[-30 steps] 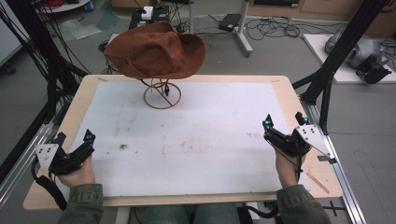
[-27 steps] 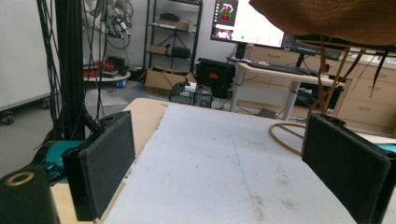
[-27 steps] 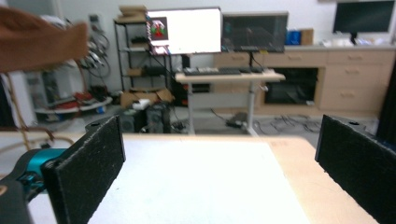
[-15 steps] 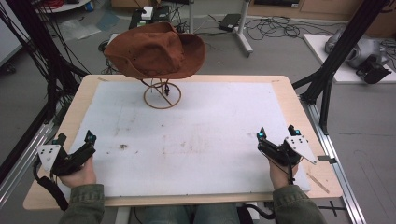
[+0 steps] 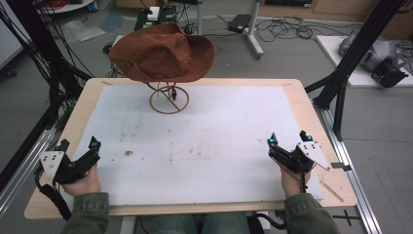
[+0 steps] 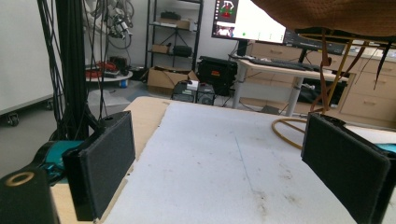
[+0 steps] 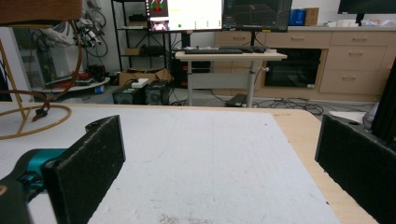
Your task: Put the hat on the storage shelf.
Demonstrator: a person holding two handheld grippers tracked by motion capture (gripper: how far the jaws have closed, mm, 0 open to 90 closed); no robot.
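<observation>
A brown wide-brimmed hat (image 5: 163, 53) rests on a gold wire stand (image 5: 169, 99) at the far left of the table. My left gripper (image 5: 78, 146) sits open near the front left edge, nothing between its jaws. My right gripper (image 5: 289, 138) sits open near the front right edge, also empty. In the left gripper view the hat's brim (image 6: 336, 16) and the wire stand (image 6: 327, 88) show at the upper right beyond the open left gripper (image 6: 233, 168). In the right gripper view the stand's ring (image 7: 32, 123) lies at the far left beyond the open right gripper (image 7: 219, 163).
A white mat (image 5: 204, 141) covers most of the wooden table (image 5: 311, 117). Black frame posts (image 5: 355, 53) stand at both sides. Cables and equipment lie on the floor beyond the table. A desk with monitors (image 7: 219, 14) stands farther back.
My right gripper has drawn back toward the front edge and slightly left. The left gripper has barely moved. Hat and stand are unchanged.
</observation>
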